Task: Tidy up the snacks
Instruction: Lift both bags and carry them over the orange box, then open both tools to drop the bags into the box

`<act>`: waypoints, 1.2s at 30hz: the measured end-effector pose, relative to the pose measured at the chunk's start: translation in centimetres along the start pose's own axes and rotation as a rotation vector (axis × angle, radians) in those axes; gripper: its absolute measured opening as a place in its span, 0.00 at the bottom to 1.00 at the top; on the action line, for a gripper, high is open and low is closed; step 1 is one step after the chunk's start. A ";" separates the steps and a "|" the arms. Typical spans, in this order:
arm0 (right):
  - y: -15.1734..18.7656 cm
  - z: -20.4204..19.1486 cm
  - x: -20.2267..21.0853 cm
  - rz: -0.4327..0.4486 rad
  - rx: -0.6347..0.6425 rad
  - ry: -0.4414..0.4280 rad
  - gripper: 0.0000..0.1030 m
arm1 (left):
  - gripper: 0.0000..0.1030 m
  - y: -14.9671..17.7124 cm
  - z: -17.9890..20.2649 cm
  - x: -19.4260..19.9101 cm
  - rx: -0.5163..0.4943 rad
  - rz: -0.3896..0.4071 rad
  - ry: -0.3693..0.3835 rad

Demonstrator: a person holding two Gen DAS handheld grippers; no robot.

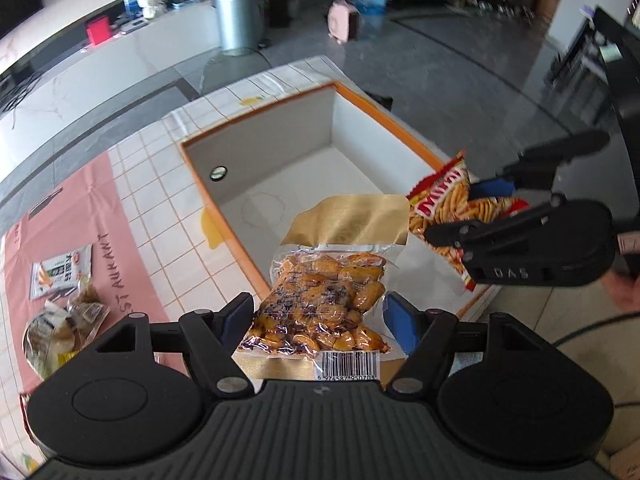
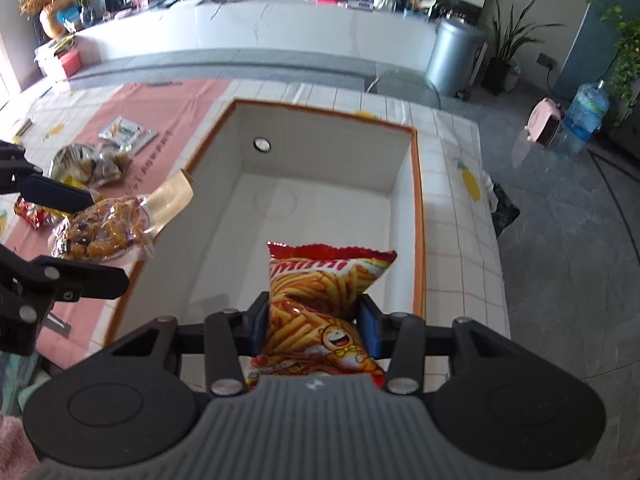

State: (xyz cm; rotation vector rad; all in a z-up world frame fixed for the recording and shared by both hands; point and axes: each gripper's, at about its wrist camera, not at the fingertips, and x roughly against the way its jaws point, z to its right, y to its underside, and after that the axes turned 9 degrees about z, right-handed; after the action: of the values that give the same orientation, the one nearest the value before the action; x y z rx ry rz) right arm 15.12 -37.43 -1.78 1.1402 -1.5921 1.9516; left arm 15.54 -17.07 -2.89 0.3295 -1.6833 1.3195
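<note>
My left gripper [image 1: 316, 316] is shut on a clear and gold snack pack [image 1: 324, 300] of brown pieces, held above the near rim of a white box with an orange rim [image 1: 256, 272]. My right gripper [image 2: 314, 320] is shut on a red bag of fries-style snacks [image 2: 320, 300], held over the box's [image 2: 416, 216] near end. The box inside is bare. Each gripper shows in the other view: the right one [image 1: 476, 208] with the red bag [image 1: 440, 208], the left one [image 2: 80, 232] with the gold pack [image 2: 108, 228].
Several more snack packs lie on the pink cloth [image 1: 120, 216] left of the box: a white flat pack [image 1: 60, 272] and clear bags [image 1: 60, 328], also in the right wrist view [image 2: 92, 164]. The table is white tiled [image 2: 452, 184]. Beyond it are grey floor and a metal bin [image 2: 452, 56].
</note>
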 end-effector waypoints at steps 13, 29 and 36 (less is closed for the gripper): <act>-0.5 0.9 -5.8 -0.143 0.104 -0.071 0.42 | 0.80 -1.6 1.9 -5.7 -0.208 -0.140 0.002; -0.9 -1.0 -10.1 -0.327 0.269 -0.127 0.43 | 0.80 -1.9 4.0 -9.2 -0.356 -0.205 0.080; -1.3 -1.9 -10.9 -0.358 0.289 -0.126 0.43 | 0.81 -1.7 3.2 -9.8 -0.341 -0.231 0.085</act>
State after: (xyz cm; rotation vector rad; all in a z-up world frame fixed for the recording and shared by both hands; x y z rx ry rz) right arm 21.96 -33.08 -9.50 1.5667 -1.0843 1.9340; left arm 20.17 -23.65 -9.53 0.2532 -1.7060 0.8493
